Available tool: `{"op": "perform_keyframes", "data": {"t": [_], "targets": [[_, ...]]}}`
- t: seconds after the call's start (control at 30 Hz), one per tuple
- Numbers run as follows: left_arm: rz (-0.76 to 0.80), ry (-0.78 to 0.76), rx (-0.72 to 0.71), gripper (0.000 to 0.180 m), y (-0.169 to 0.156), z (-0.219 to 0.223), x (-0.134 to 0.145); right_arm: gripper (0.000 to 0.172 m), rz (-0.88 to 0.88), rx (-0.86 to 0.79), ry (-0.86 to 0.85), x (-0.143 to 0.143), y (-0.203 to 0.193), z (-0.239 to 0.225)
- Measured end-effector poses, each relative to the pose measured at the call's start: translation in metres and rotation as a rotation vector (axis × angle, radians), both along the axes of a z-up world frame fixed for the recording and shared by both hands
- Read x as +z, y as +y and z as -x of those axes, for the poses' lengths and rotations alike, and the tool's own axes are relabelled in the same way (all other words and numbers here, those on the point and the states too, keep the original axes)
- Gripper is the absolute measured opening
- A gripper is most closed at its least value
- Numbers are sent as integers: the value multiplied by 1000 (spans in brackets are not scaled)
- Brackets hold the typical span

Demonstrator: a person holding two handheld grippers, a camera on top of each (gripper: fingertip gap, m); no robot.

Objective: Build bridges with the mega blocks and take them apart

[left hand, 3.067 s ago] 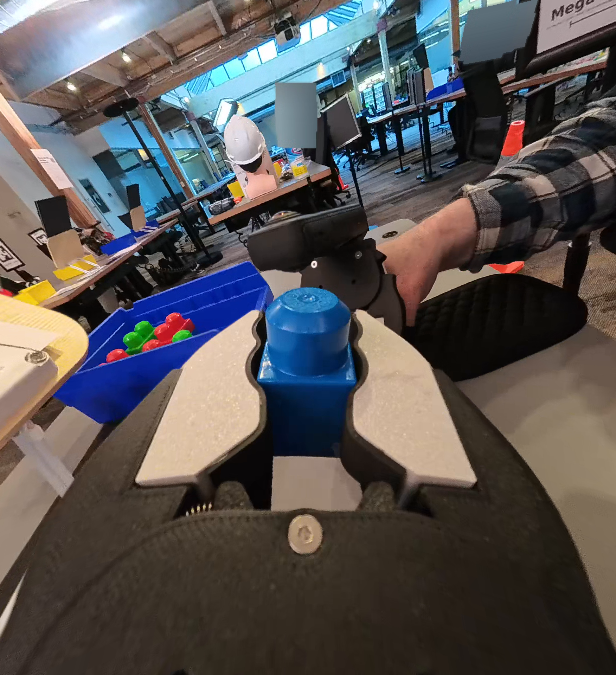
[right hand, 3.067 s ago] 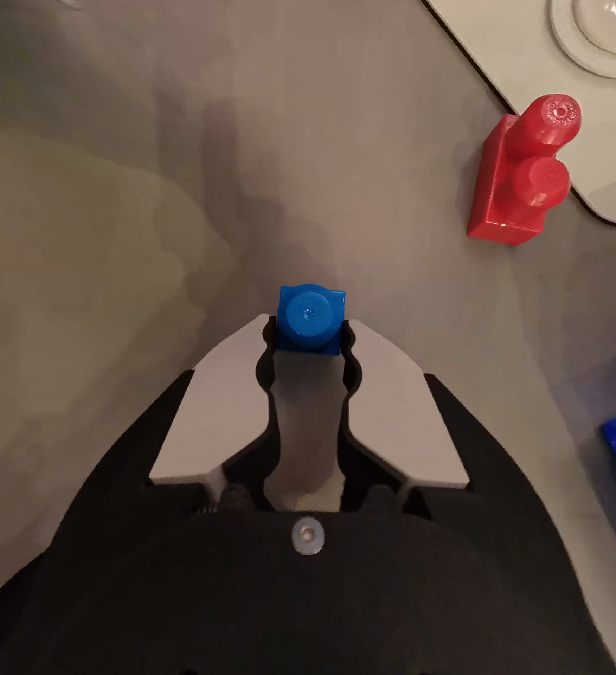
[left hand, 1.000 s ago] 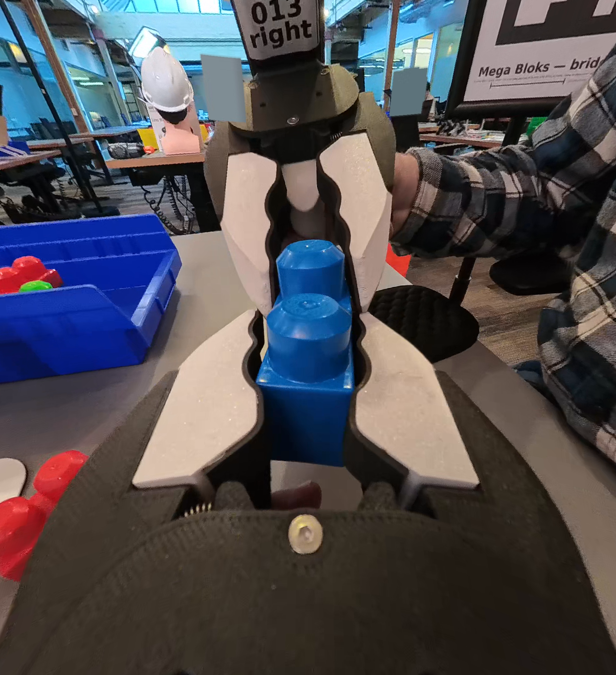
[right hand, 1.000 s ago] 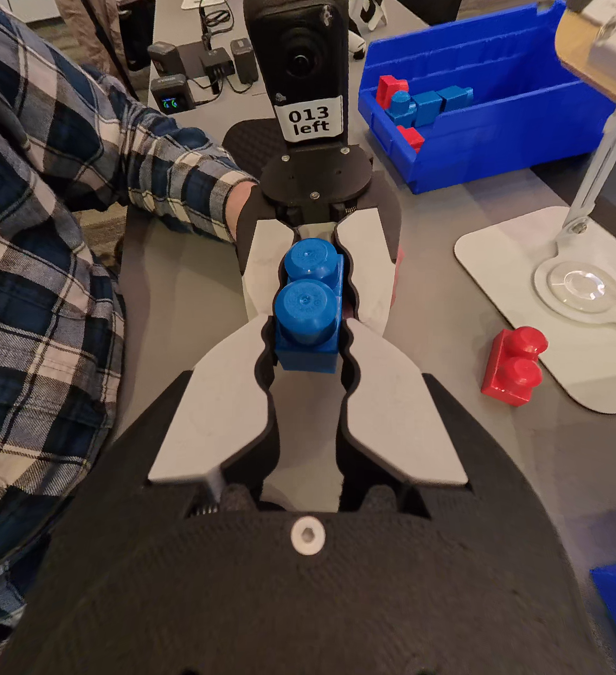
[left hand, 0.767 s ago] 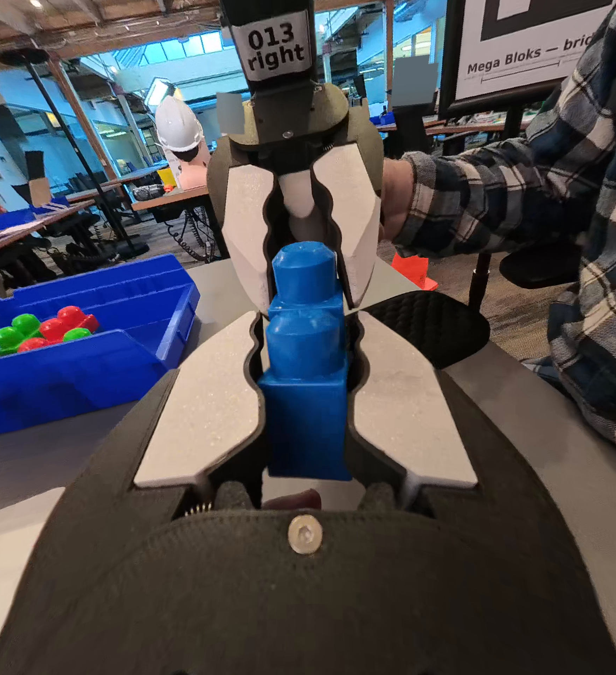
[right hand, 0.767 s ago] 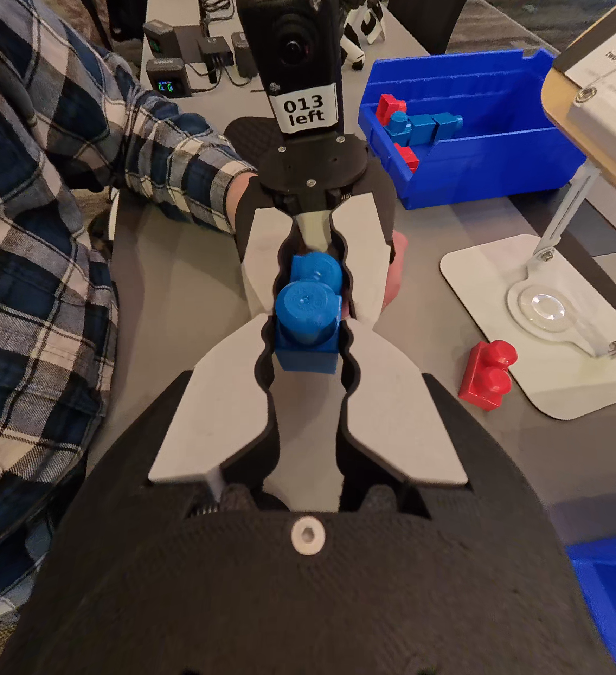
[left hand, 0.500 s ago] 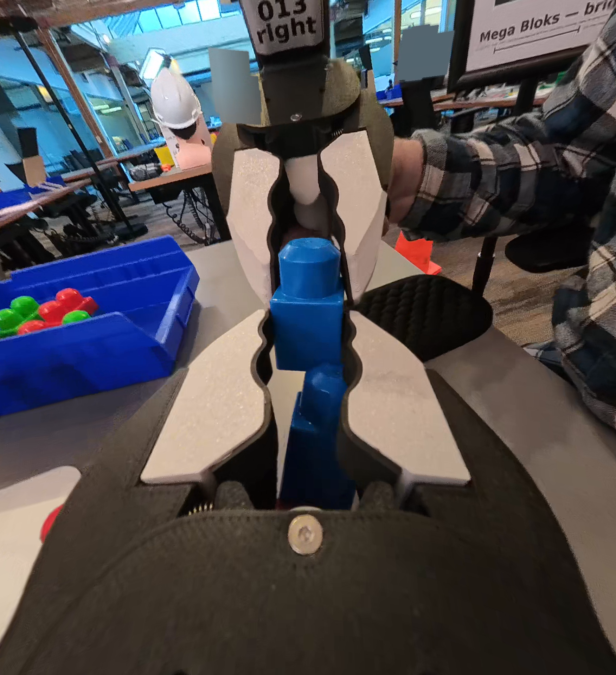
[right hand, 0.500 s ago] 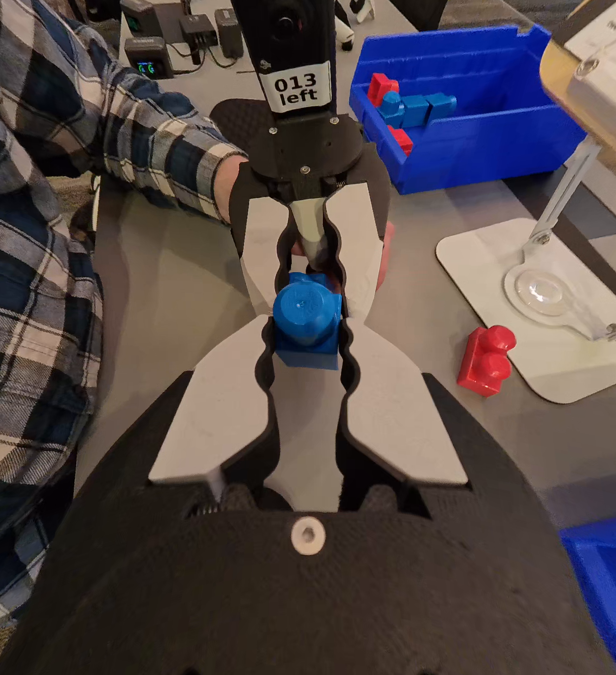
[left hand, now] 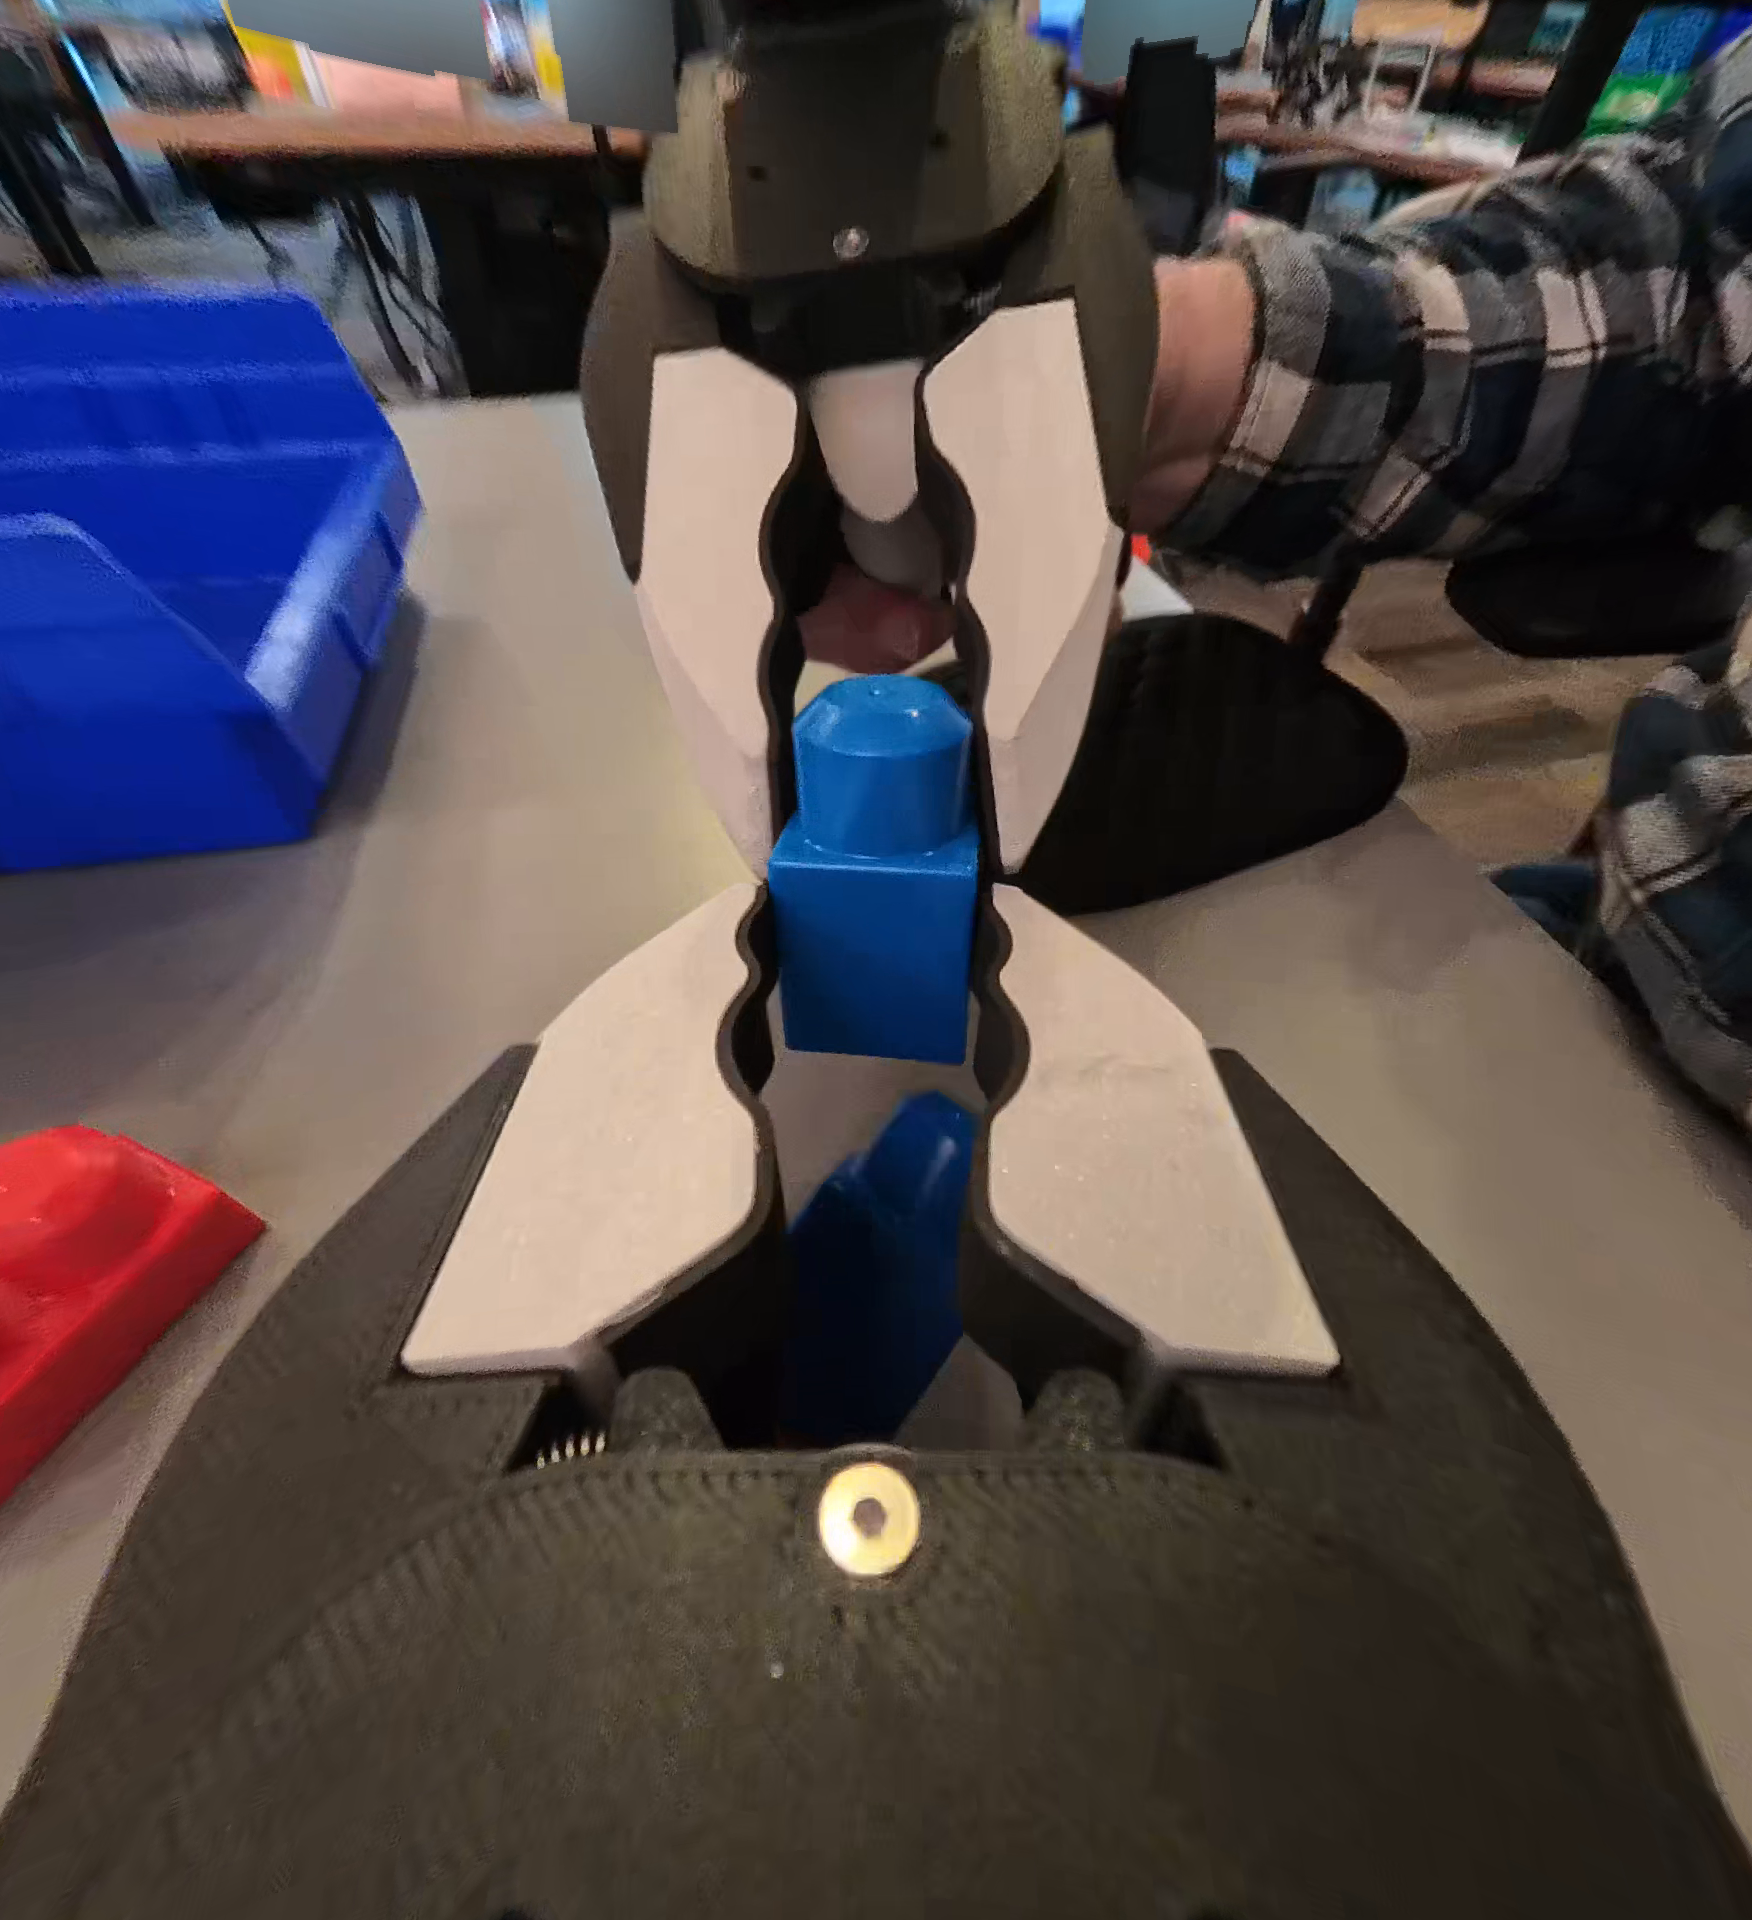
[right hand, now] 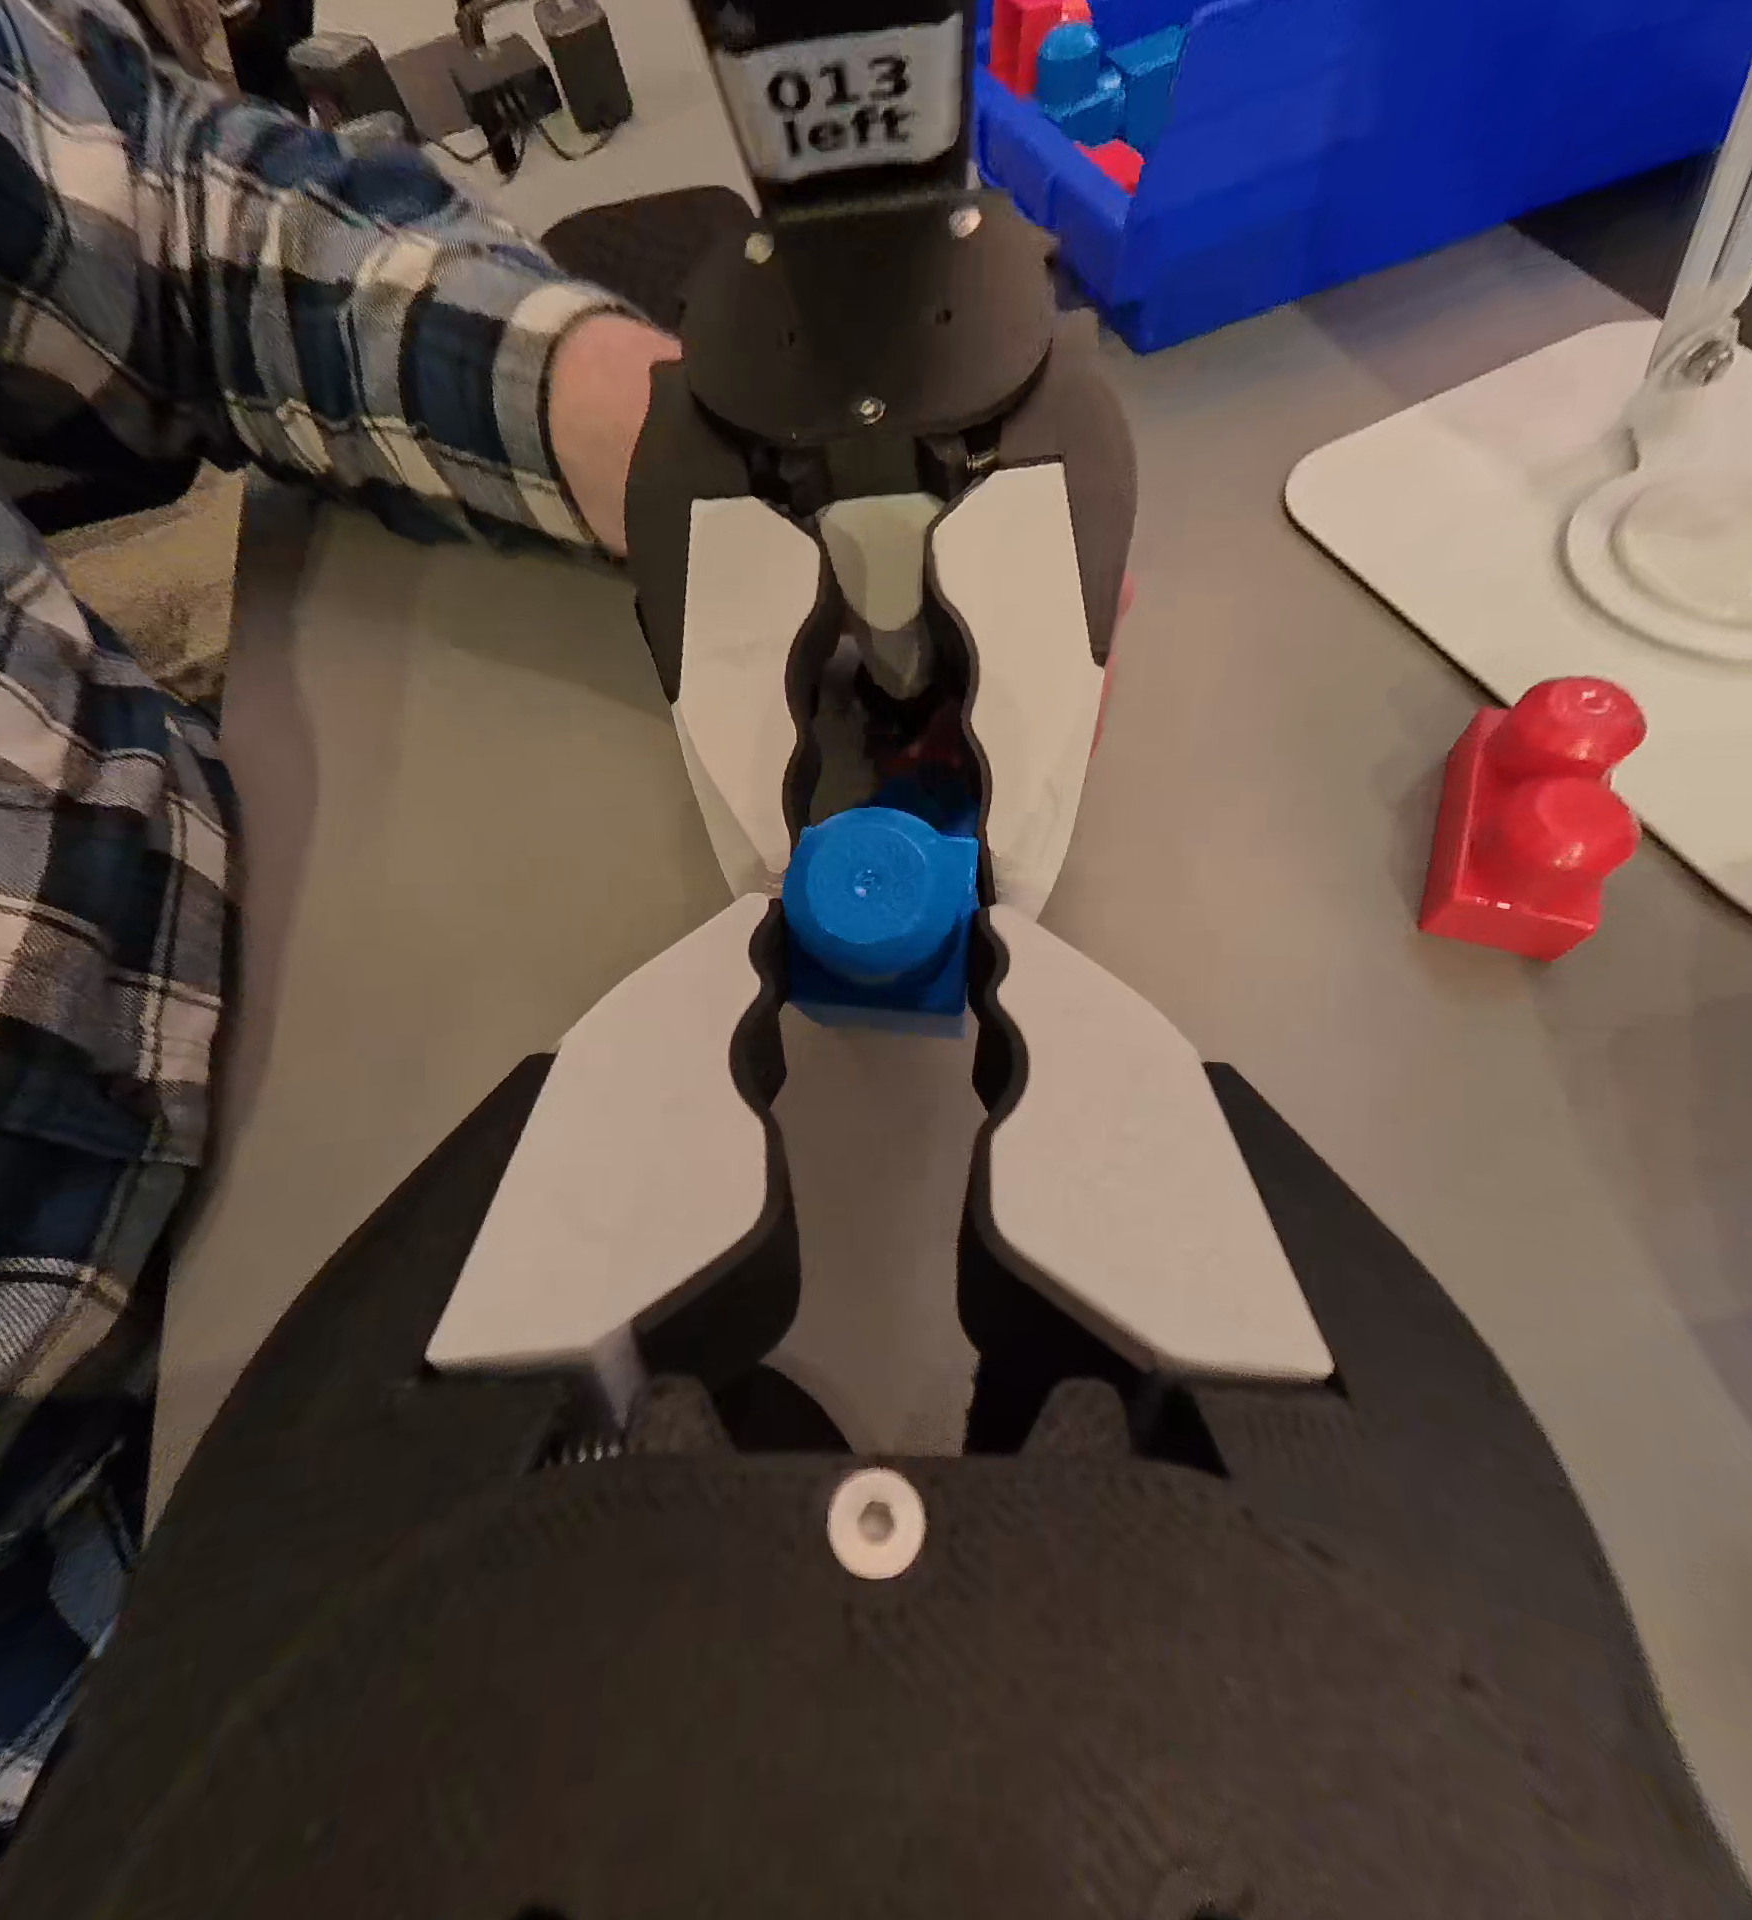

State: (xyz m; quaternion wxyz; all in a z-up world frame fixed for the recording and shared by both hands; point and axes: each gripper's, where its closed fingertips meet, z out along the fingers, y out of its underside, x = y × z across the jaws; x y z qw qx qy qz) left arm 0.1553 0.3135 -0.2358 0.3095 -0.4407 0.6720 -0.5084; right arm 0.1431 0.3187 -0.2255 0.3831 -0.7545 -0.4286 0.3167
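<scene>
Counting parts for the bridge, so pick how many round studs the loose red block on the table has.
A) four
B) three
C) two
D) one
C: the red block shows two round studs in a row on its top, where it sits on the grey table beside the white base.

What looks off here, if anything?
A second blue block sits tilted, deep between the left gripper's fingers, below the upright blue block at its tips. It looks misaligned, not stacked with that one. Whether anything grips it is unclear.
</scene>
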Motion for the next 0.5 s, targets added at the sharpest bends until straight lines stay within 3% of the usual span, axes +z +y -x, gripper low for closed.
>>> {"op": "perform_keyframes", "data": {"t": [0.17,0.5], "targets": [[11,163,-48,35,-1,-2,-20,34,50,-24,30,-18,0,-4],[-144,149,-6,36,-1,18,-18,34,20,-16,-5,-10,-7,3]]}}
